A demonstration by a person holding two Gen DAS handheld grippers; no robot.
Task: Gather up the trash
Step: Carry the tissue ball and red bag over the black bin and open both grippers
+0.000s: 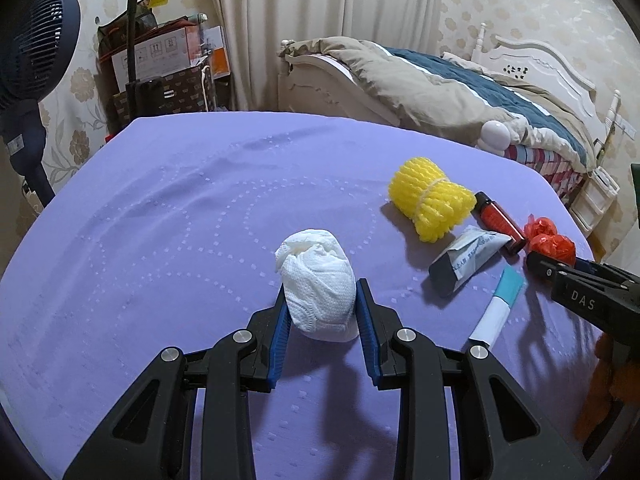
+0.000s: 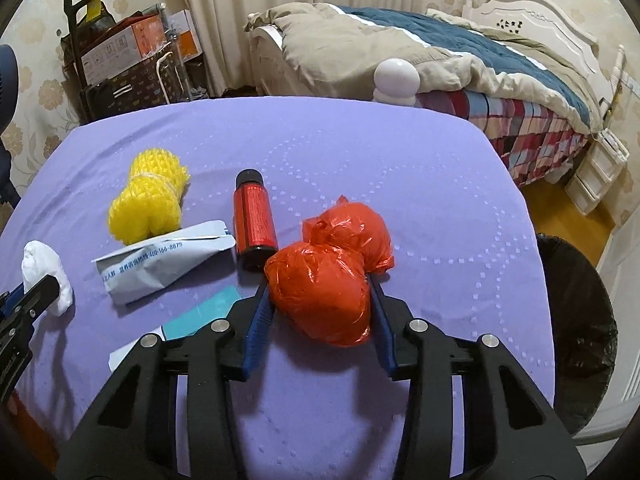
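Tissue wad [image 1: 318, 284] sits clamped between the left jaws; red bag [image 2: 320, 284] clamped between the right jaws.

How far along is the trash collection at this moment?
Nothing looks binned yet. In hand: the left tool grips the white crumpled tissue wad; the right tool grips the orange plastic bag bundle. Left: yellow foam net, red bottle, grey pouch.

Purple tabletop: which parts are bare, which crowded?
Bare: the far half of the purple tabletop beyond the tissue wad, and its right side beside the orange bag. Crowded: yellow foam net, gray pouch, red bottle.
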